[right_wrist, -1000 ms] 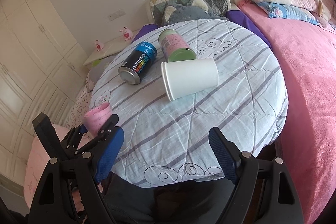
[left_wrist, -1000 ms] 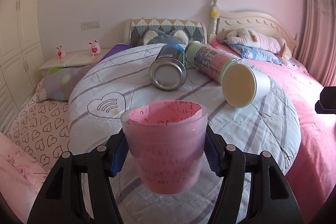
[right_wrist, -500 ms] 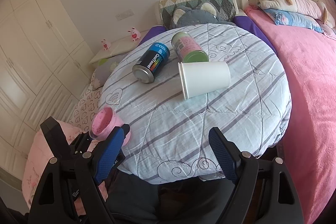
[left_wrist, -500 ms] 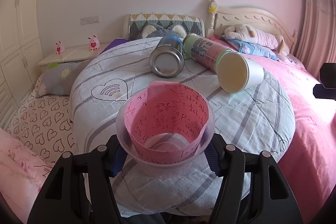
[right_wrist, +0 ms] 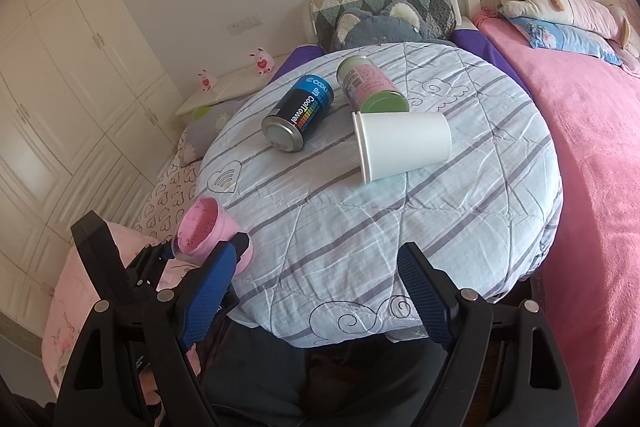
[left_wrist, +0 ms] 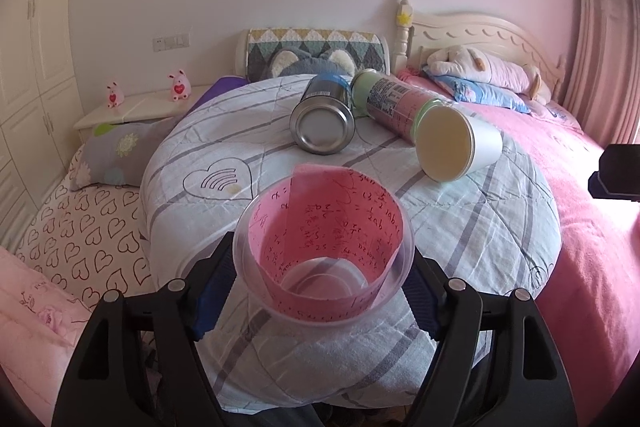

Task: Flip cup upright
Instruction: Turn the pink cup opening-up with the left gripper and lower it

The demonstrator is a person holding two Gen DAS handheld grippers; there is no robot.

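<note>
My left gripper (left_wrist: 323, 287) is shut on a clear plastic cup (left_wrist: 323, 251) lined with pink handwritten paper. The cup's mouth tilts up toward the camera, at the near left edge of the round table (left_wrist: 480, 227). The right wrist view shows the same cup (right_wrist: 204, 233) held at the table's left edge, mouth up and leaning left. My right gripper (right_wrist: 312, 283) is open and empty, above the table's near edge (right_wrist: 360, 315). A white paper cup (left_wrist: 456, 145) lies on its side mid-table, also seen in the right wrist view (right_wrist: 402, 145).
A blue and black can (right_wrist: 298, 119) and a green and pink can (right_wrist: 370, 85) lie on their sides behind the white cup. A pink bed (right_wrist: 592, 147) is on the right, a heart-print bed (left_wrist: 80, 227) on the left, a nightstand (left_wrist: 132, 109) behind.
My left gripper has tipped the pink cup so its mouth faces the camera more, and has lowered it toward the table's near edge. The right gripper has stayed open and drawn back slightly.
</note>
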